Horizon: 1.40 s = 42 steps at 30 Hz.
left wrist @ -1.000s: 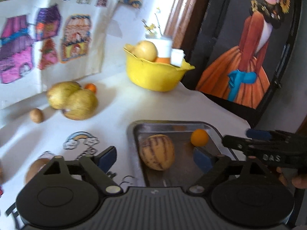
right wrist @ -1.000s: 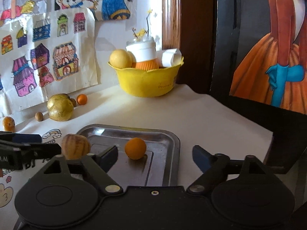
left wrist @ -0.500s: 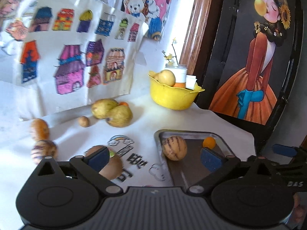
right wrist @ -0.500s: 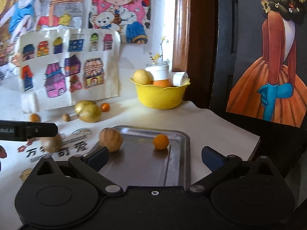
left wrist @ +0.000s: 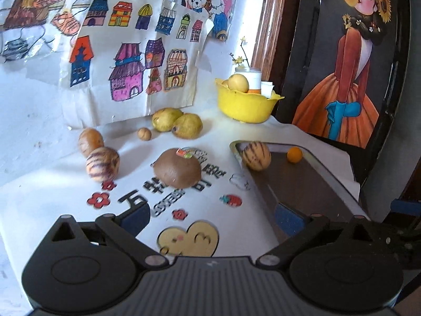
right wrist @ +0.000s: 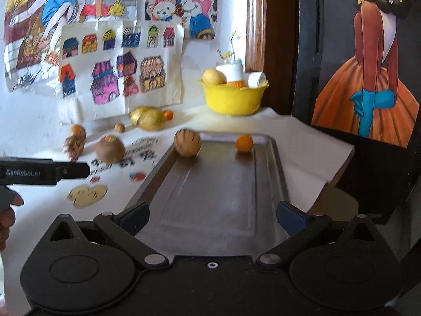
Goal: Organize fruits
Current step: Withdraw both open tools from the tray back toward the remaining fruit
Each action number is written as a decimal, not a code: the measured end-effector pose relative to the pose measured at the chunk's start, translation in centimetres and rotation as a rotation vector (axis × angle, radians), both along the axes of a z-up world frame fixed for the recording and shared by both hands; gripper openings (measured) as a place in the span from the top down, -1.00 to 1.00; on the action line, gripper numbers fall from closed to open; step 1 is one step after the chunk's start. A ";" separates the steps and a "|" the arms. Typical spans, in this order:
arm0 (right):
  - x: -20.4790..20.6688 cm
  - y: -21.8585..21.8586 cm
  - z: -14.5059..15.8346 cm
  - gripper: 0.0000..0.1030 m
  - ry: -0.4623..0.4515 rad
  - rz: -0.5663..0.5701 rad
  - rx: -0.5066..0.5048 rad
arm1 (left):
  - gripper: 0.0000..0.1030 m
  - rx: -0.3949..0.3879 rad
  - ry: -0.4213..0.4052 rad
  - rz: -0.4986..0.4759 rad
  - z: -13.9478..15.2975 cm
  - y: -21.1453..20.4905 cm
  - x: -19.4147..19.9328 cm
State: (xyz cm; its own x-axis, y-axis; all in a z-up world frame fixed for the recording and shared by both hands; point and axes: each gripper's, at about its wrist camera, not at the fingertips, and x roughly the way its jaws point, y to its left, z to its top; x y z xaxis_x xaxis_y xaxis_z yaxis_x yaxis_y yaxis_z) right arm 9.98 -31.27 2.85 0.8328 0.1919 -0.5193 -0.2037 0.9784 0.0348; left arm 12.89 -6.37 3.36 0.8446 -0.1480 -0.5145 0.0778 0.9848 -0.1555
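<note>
A metal tray (right wrist: 210, 200) (left wrist: 310, 184) holds a striped melon (right wrist: 187, 142) (left wrist: 256, 156) and a small orange (right wrist: 244, 143) (left wrist: 294, 154). On the white table lie a kiwi (left wrist: 177, 170) (right wrist: 109, 149), a striped fruit (left wrist: 102, 163), a brown fruit (left wrist: 90, 138), a small nut (left wrist: 144, 133) and two pears (left wrist: 177, 123). My left gripper (left wrist: 210, 217) is open and empty above the table's front, short of the kiwi. My right gripper (right wrist: 210, 217) is open and empty over the tray's near end.
A yellow bowl (left wrist: 246, 104) (right wrist: 232, 98) with a fruit and cups stands at the back by the wall. Drawings hang on the wall. A dark painted panel (left wrist: 350, 60) stands to the right. The table's right edge (right wrist: 339, 168) drops off beyond the tray.
Both grippers have pulled back and up from the tray. The left gripper has also swung left, so more fruit on the table shows.
</note>
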 end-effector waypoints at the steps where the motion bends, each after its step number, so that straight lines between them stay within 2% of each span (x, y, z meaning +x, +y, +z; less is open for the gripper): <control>1: -0.4 0.3 -0.2 -0.99 0.007 -0.003 -0.001 | -0.99 -0.004 0.004 -0.002 -0.1 0.2 -0.3; 4: -1.3 1.2 -0.9 -0.99 0.037 -0.002 0.005 | -0.99 -0.013 0.011 -0.009 -0.5 0.7 -0.9; 12: -2.8 3.4 -2.0 -0.99 0.095 0.013 0.025 | -0.99 0.046 0.067 -0.011 -1.6 2.0 -2.0; 17: -2.6 4.9 -2.3 -0.99 0.121 0.038 0.029 | -0.99 0.065 0.093 0.020 -1.8 3.8 -2.1; 26: -1.3 8.6 -2.6 -0.99 0.147 0.155 -0.011 | -0.99 0.101 0.115 0.125 -1.7 8.8 -1.6; 33: 0.0 11.6 -2.1 -0.99 0.139 0.255 -0.055 | -0.99 0.093 0.135 0.186 -2.1 11.6 -1.1; 38: 1.6 13.6 -1.7 -0.99 0.169 0.331 -0.076 | -0.99 0.092 0.139 0.183 -2.2 12.5 -0.2; 42: 2.3 14.6 -1.7 -0.99 0.210 0.387 -0.097 | -0.99 0.148 0.111 0.154 -1.9 12.6 0.4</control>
